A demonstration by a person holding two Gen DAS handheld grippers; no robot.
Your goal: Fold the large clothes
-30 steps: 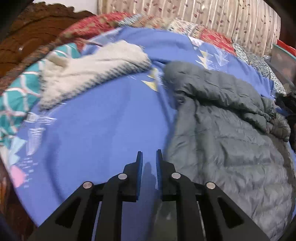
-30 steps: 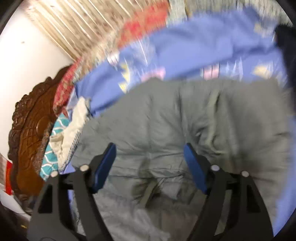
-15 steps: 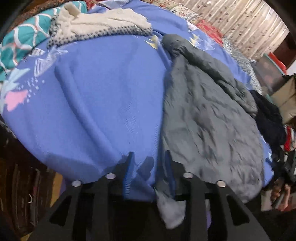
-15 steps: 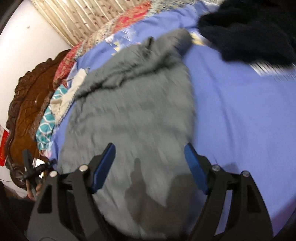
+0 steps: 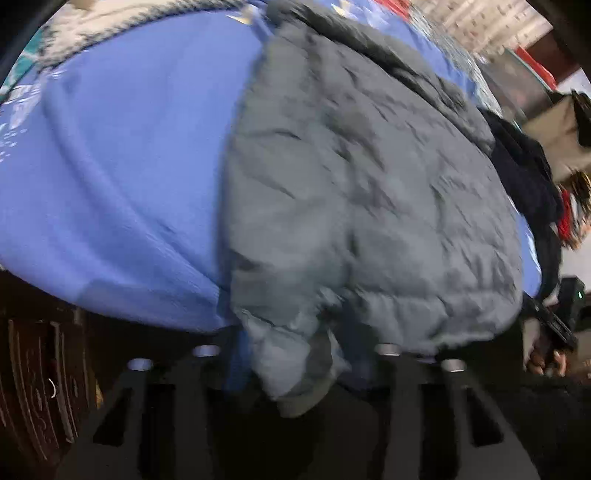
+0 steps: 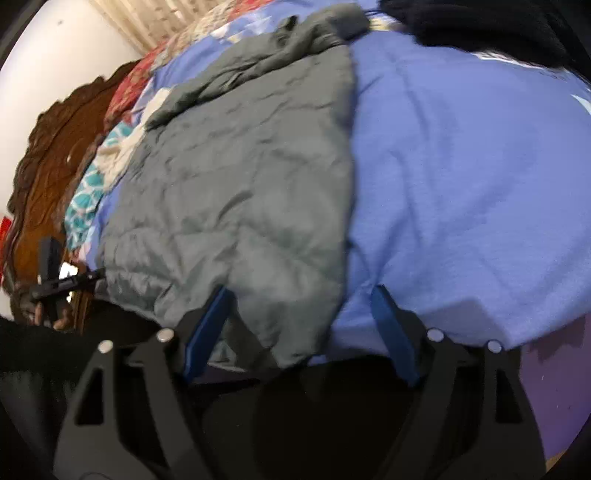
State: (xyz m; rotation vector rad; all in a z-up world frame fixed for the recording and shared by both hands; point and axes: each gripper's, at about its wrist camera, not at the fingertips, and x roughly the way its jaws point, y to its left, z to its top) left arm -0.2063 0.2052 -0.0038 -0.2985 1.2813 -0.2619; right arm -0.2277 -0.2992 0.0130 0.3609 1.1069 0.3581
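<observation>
A grey quilted jacket (image 5: 369,192) lies spread on a blue bedsheet (image 5: 122,166), its hem hanging over the near bed edge. My left gripper (image 5: 295,354) is open, its fingers either side of the jacket's left hem corner, which hangs between them and hides the pads. In the right wrist view the jacket (image 6: 240,192) fills the left half. My right gripper (image 6: 301,317) is open, its blue pads (image 6: 207,325) straddling the jacket's right hem corner at the bed edge.
A cream knit garment (image 5: 110,22) lies at the far left of the bed. A black garment (image 6: 472,26) lies beyond the jacket on the right. A carved wooden headboard (image 6: 48,162) stands at the left. The other gripper shows in each view (image 6: 55,280).
Both grippers have pulled back to the near bed edge and dropped low. The left gripper has opened wider around the hem corner. The jacket now lies flatter on the sheet.
</observation>
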